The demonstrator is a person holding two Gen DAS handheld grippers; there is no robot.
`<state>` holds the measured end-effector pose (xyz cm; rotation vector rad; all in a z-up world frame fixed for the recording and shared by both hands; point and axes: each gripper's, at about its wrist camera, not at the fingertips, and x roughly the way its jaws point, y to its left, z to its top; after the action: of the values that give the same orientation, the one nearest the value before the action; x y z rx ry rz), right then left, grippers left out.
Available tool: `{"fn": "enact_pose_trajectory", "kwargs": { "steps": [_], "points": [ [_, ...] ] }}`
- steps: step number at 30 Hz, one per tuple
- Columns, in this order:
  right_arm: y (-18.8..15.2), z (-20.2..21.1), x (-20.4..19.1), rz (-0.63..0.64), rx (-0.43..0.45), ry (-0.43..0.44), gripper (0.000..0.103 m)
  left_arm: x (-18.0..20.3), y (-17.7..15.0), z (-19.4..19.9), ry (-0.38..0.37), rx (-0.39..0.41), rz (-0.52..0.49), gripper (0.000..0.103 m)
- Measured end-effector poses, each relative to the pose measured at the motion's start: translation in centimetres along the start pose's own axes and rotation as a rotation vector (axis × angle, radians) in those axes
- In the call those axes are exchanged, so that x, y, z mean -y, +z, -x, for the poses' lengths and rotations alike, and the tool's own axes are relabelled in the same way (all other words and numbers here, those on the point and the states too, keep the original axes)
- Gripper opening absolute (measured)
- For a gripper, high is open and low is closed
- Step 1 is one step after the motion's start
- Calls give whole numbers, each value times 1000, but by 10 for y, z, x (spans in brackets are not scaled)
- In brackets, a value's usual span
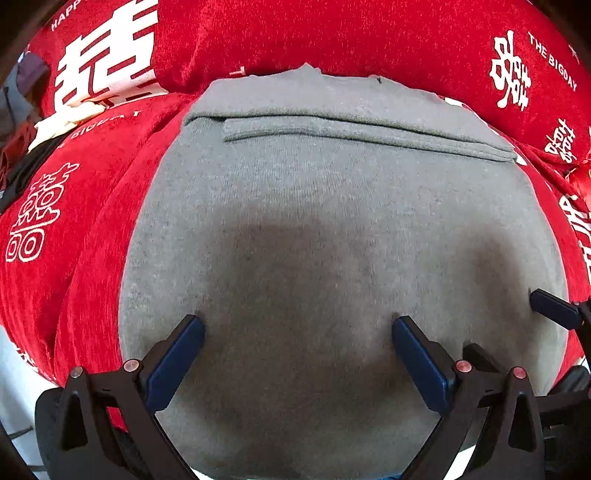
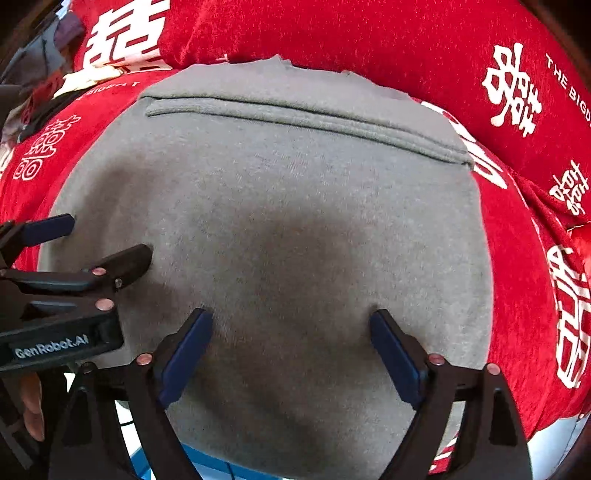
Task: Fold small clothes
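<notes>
- Plainly, the left gripper (image 1: 298, 326) has its jaws spread wide, blue pads pressing down onto the grey knitted garment (image 1: 332, 229) with nothing clamped between them.
- Likewise the right gripper (image 2: 290, 320) has its jaws released and parted, tips resting on the same grey knit cloth, holding nothing.
- That garment lies flat directly ahead of and under both sets of jaws, with a folded band of its own fabric (image 1: 365, 136) running across it well beyond the jaw tips.
- Beyond that band, at the far edge, a small notch of the grey cloth sticks up.
- Red plush cloth with white characters and lettering (image 2: 369, 33) surrounds the garment on either side of the jaws and far ahead of them.
- To the left of the right jaws, the left gripper's black body bears white "GenRobot.AI" lettering (image 2: 51, 349).
</notes>
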<state>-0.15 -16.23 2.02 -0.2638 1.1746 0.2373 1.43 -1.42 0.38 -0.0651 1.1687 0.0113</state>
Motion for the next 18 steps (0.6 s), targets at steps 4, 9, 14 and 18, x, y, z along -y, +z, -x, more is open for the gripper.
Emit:
{"fn": "enact_pose_trajectory", "kwargs": {
  "steps": [4,9,14,18],
  "points": [
    [-16,3,2,37,30,2,93,-1,-8,2,0,0,-5,102],
    [-35,11,2,46,60,-6,94,-6,-15,4,-12,-20,-21,102],
    [-50,15,2,64,49,-16,94,-11,-24,6,-19,-79,-27,102],
    [-46,15,-1,90,-39,-19,94,-19,-23,15,-12,-98,-12,102]
  ]
}}
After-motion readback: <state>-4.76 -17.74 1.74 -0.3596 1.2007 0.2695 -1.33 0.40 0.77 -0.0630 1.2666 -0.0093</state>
